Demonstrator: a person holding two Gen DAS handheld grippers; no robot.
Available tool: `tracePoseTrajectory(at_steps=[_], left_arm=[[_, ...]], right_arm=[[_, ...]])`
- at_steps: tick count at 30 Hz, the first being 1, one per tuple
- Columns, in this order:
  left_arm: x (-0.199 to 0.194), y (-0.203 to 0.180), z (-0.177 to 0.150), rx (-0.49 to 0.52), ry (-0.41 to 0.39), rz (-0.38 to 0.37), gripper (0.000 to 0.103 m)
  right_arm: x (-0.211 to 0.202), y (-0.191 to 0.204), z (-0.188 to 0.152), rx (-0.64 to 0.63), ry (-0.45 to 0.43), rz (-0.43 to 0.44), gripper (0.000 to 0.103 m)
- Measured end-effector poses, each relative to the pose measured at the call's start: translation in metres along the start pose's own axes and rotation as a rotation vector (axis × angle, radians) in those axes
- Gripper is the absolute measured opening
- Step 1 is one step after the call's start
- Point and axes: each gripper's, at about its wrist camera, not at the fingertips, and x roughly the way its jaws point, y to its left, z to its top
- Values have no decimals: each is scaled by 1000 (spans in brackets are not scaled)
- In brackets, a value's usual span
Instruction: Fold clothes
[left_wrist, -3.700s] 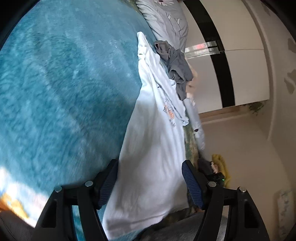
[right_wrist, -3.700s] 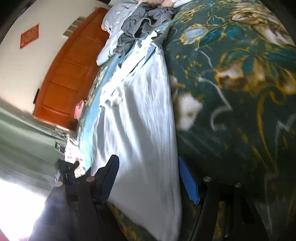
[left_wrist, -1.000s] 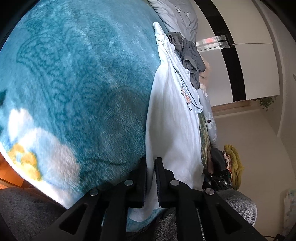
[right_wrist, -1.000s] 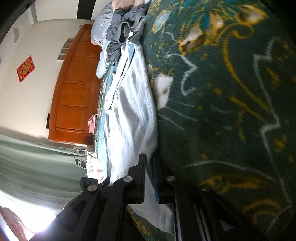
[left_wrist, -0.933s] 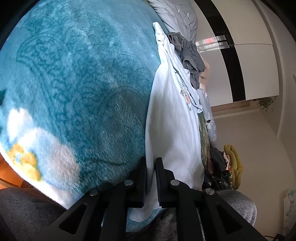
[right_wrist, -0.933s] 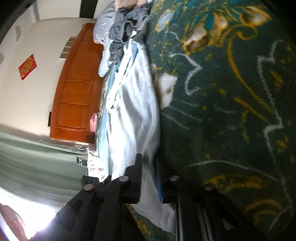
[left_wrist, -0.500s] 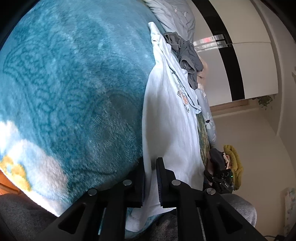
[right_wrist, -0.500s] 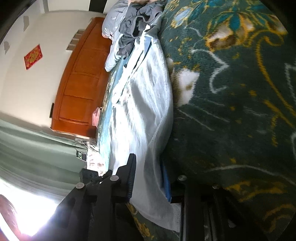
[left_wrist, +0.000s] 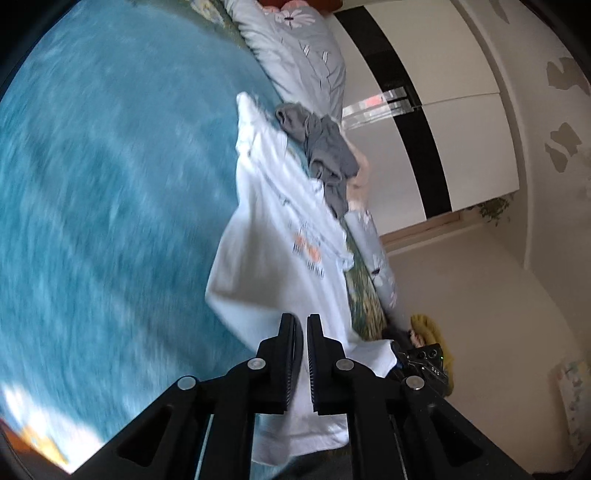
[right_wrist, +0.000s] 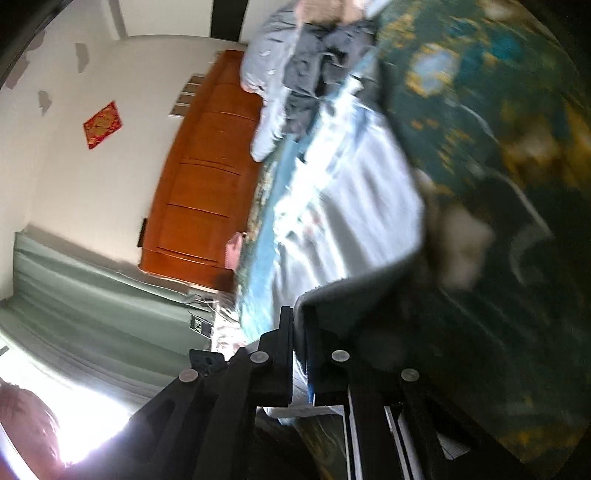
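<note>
A white T-shirt with an orange print lies lengthwise on the bed, its hem nearest me. My left gripper pinches one corner of that hem, jaws still closing on the cloth, and the edge hangs below it. In the right wrist view the same shirt runs away from my right gripper. Its jaws are closing on the other hem corner, which is raised and folds over in shadow.
A teal blanket covers the bed's left side and a dark green floral blanket its right. Crumpled grey clothes and a grey pillow lie beyond the shirt. A wooden headboard and a white wardrobe stand behind.
Both grippers have risen and lifted the shirt's hem off the bed. The right jaws parted briefly, then closed again on the cloth. The views are now blurred by motion.
</note>
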Motion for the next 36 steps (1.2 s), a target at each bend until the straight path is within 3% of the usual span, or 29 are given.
tracePoseTrajectory(at_steps=[8,12,15,17,19,23,24,25,26,27,36], left_arm=[[9,-9,70,-1,-54,-15,7],[23,-13,84,31,-11,75,7],[19,-12,68,61,20,101,15],[6,-9,51,63,16,127,40],[-8,-5,35,52,5,149,50],[-25,4,5,-2,-5,155,59],[-27,5,-1,-12,0,157,60],[-28,6,-8,-22,4,159,60],[-28,6,-14,-26,12,157,62],[-26,6,-19,-23,24,152,63],[0,-7,-43,55,159,226,65]], right_arm=[[22,20,60,-12,-47,33,5],[36,26,87,-11,-81,35,5],[42,27,96,-20,-69,-3,5],[38,23,94,-33,-54,-38,5],[35,19,91,-45,-38,-74,8],[28,11,84,-75,-7,-176,9],[27,10,83,-84,-5,-201,14],[26,8,83,-87,-5,-210,22],[25,7,84,-88,-4,-215,41],[25,5,84,-80,1,-207,49],[57,5,81,-94,143,-225,49]])
